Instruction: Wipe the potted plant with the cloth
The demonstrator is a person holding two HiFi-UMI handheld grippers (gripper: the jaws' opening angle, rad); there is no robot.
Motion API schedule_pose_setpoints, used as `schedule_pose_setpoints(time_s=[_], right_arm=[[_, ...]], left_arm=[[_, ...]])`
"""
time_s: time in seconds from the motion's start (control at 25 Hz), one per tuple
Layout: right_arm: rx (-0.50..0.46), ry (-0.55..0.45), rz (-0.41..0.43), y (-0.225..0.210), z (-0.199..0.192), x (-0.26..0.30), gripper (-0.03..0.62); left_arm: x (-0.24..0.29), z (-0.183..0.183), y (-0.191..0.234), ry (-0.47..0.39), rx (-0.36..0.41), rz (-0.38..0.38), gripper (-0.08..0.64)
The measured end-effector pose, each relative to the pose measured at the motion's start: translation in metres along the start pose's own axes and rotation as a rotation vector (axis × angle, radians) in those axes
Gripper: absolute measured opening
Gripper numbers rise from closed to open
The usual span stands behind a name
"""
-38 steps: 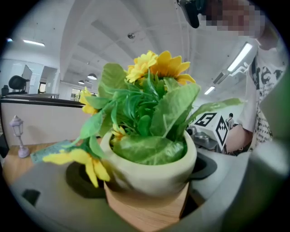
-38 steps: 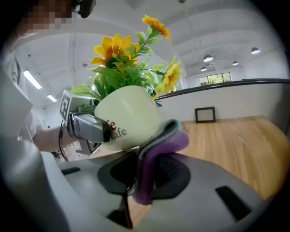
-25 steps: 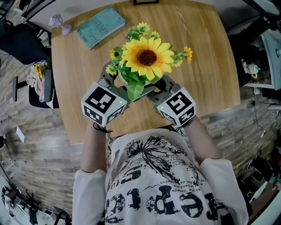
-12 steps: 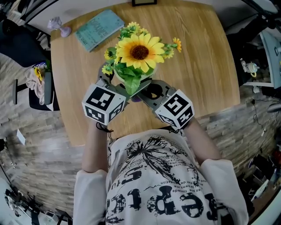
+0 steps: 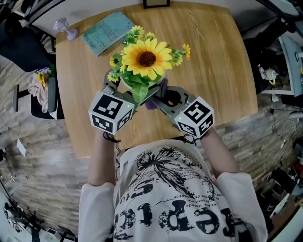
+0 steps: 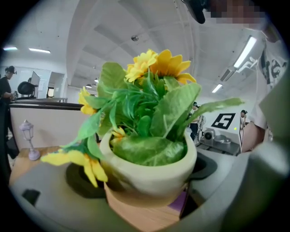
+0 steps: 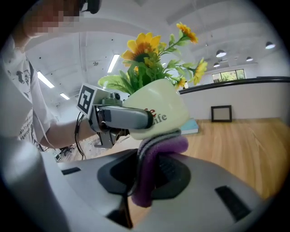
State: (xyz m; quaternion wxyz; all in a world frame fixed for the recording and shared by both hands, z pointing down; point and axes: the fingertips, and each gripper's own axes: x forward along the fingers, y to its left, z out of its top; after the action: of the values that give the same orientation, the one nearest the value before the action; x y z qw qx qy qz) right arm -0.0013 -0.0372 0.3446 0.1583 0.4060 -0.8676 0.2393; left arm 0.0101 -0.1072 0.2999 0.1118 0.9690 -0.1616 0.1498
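The potted plant (image 5: pixel 144 59), a sunflower with green leaves in a cream pot (image 6: pixel 152 174), stands over the middle of the wooden table (image 5: pixel 222 71). My left gripper (image 5: pixel 124 92) is shut on the pot, one jaw on each side of it (image 6: pixel 145 192). In the right gripper view the pot (image 7: pixel 158 113) leans, with a left finger (image 7: pixel 124 118) across its side. My right gripper (image 7: pixel 149 181) is shut on a purple cloth (image 7: pixel 156 156), which presses against the pot's lower side. The head view shows the cloth (image 5: pixel 152 104) below the leaves, at my right gripper (image 5: pixel 162 97).
A teal book (image 5: pixel 105 30) and a small lilac lamp figure (image 5: pixel 64 26) lie at the table's far left. A dark picture frame (image 5: pixel 156 4) stands at the far edge. A chair with clothes (image 5: pixel 40 87) sits left of the table.
The plant has shifted left and farther away in my left gripper. My right gripper has swung a little to the right, and the purple cloth now shows beside the pot.
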Motion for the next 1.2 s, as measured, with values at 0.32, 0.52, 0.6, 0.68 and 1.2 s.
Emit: schedule_pose_setpoints(time_s=[0.32, 0.52, 0.6, 0.68, 1.2], right_arm=[[0.014, -0.029, -0.108, -0.025, 0.006, -0.009, 0.078], [0.03, -0.089, -0.232, -0.052, 0.013, -0.022, 0.078], [0.041, -0.112, -0.281, -0.064, 0.016, -0.029, 0.078], [0.044, -0.131, -0.329, -0.075, 0.018, -0.035, 0.078], [0.0, -0.245, -0.601, -0.117, 0.04, -0.072, 0.078]], left_arm=[[-0.009, -0.005, 0.004, -0.013, 0.028, 0.007, 0.528], [-0.013, -0.011, 0.006, -0.03, 0.065, 0.009, 0.528], [-0.013, -0.02, 0.006, -0.016, 0.077, 0.001, 0.528], [-0.013, -0.032, 0.006, 0.0, 0.089, -0.008, 0.528], [0.01, -0.123, 0.003, 0.13, 0.137, -0.104, 0.529]])
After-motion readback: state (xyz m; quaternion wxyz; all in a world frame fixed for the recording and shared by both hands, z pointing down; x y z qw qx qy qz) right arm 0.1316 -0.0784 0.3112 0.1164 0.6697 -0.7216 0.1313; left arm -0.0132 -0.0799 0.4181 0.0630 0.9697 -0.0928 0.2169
